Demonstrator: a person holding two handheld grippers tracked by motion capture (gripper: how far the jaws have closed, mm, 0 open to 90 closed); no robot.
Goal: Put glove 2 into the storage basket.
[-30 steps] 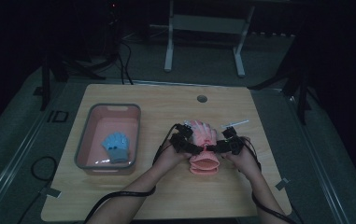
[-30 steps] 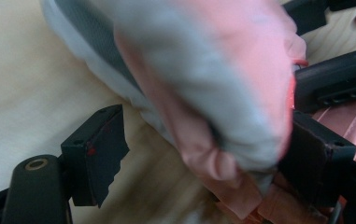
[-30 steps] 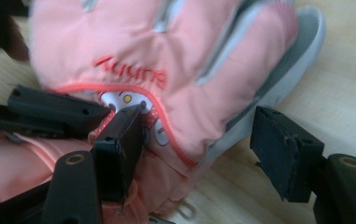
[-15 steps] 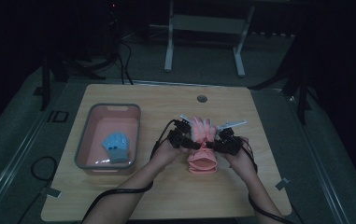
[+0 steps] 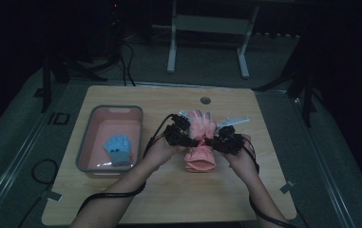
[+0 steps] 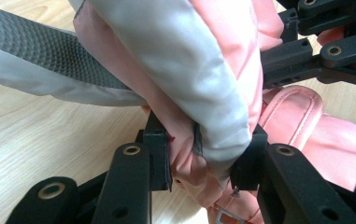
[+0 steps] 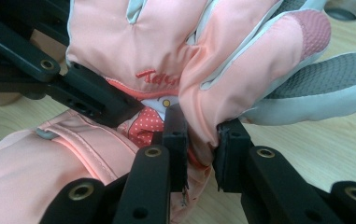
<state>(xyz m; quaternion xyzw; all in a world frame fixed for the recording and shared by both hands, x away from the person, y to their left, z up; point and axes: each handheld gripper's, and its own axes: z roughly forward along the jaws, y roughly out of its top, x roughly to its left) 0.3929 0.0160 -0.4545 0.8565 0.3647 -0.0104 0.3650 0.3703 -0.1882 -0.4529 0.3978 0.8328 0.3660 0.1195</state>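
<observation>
You have the pink glove (image 5: 200, 142) at the middle of the wooden table (image 5: 178, 199), a little right of centre. There is bare tabletop on the near side between your forearms and the near edge, and more to the right, out to the right edge. On the left, the grey-rimmed pink bin (image 5: 87, 142) sits well apart from your hands, with a blue glove (image 5: 117, 149) lying inside it. On the far side, a round hole (image 5: 205, 100) in the tabletop lies beyond the pink glove's fingertips, close to the far edge.

Your left gripper (image 5: 182, 137) has its jaws narrowed onto a fold of the pink glove. In the left gripper view (image 6: 203, 154) both pads press bunched pink and grey fabric between them. Those jaws have just been closing, and the fabric is caught in them.

Your right gripper (image 5: 219, 141) is pinching the glove's other side. In the right gripper view (image 7: 199, 149) the pads squeeze a pink edge just below the red lettering. Its jaws too have just been closing on the glove.

The glove spans the gap between the two grippers. Its fingers point to the far side and its cuff (image 5: 199, 161) lies toward you, on or just above the wood; which, I cannot tell.
</observation>
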